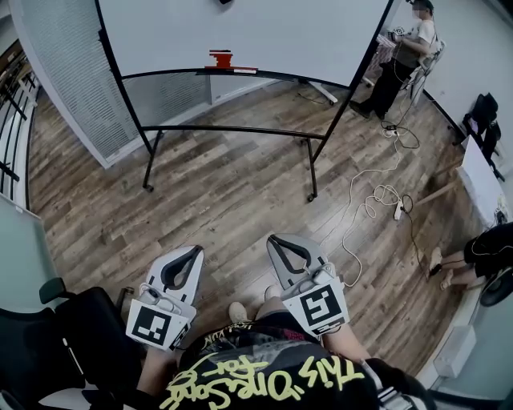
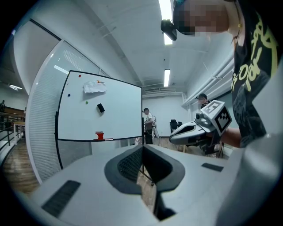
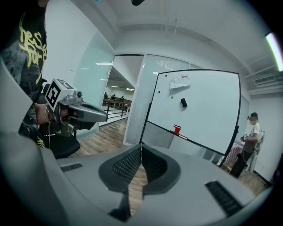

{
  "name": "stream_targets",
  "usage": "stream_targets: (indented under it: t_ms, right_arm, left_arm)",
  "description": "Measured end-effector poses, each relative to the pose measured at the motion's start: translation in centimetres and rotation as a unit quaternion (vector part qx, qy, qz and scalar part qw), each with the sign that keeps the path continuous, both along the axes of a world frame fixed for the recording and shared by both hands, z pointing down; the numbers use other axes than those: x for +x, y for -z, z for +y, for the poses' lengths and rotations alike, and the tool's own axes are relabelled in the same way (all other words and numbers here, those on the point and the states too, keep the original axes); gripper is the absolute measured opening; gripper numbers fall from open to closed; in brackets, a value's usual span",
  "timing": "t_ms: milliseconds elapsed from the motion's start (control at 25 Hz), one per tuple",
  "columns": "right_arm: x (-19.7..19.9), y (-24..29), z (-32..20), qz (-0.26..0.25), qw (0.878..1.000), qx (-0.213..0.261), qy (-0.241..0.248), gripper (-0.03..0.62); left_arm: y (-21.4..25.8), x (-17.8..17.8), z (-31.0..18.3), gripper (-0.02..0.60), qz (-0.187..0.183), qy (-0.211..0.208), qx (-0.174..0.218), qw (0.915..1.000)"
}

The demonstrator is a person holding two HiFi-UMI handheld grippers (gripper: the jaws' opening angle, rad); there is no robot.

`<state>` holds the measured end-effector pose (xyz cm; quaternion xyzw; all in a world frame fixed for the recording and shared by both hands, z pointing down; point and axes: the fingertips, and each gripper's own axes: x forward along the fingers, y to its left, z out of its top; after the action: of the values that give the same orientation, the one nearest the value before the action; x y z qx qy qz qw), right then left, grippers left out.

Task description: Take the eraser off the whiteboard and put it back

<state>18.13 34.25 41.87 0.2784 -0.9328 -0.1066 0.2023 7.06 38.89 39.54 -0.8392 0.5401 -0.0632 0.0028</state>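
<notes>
The black eraser (image 2: 101,107) (image 3: 184,103) sticks to the middle of the whiteboard (image 2: 119,117) (image 3: 208,114), far ahead across the room. In the head view the whiteboard (image 1: 240,32) stands on its black frame at the top, with the eraser (image 1: 224,2) just at the frame edge. My left gripper (image 1: 195,251) (image 2: 142,148) and right gripper (image 1: 275,239) (image 3: 141,147) are held side by side low in front of my body. Both are shut with nothing between the jaws, well short of the board.
A red object (image 1: 220,58) (image 2: 99,135) sits on the board's tray, and a crumpled paper (image 2: 94,87) is pinned near the top. A person (image 1: 409,48) stands at the back right. Cables (image 1: 377,196) trail over the wood floor. A black chair (image 1: 64,336) is at my left.
</notes>
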Motion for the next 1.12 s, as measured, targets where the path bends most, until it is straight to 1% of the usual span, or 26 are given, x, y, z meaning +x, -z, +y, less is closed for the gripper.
stream_targets:
  t_ms: [200,440,520,640,840,1120]
  right_arm:
    - [-0.4,0.4,0.0,-0.011,1.000,0.002,-0.003,0.011]
    - [-0.6,-0.2,-0.3,-0.010,1.000,-0.004,-0.004,0.011]
    - [-0.7,-0.4,-0.7,-0.018,1.000,-0.012,-0.011,0.011]
    - [-0.8,-0.4,-1.2,-0.035,0.999,-0.025,-0.019,0.011]
    - [-1.0,-0.5,-2.5,-0.017,1.000,-0.007,-0.003,0.011]
    - [-2.3,0.7,-6.0,-0.036,0.999,0.004,0.006,0.011]
  left_arm:
    - [-0.7,-0.3,0.0,0.008,-0.013,-0.013,-0.018,0.9997]
    - [-1.4,-0.7,-0.4,0.008,-0.009,-0.014,-0.031,0.9994]
    - [-1.5,-0.9,-0.7,0.008,-0.008,-0.013,-0.033,0.9993]
    - [-1.4,-1.2,-1.2,0.008,-0.007,-0.008,-0.029,0.9995]
    - [-1.4,-1.5,-2.5,0.008,-0.007,-0.005,-0.024,0.9997]
    - [-0.2,-2.7,-5.8,0.008,-0.005,0.003,-0.003,1.0000]
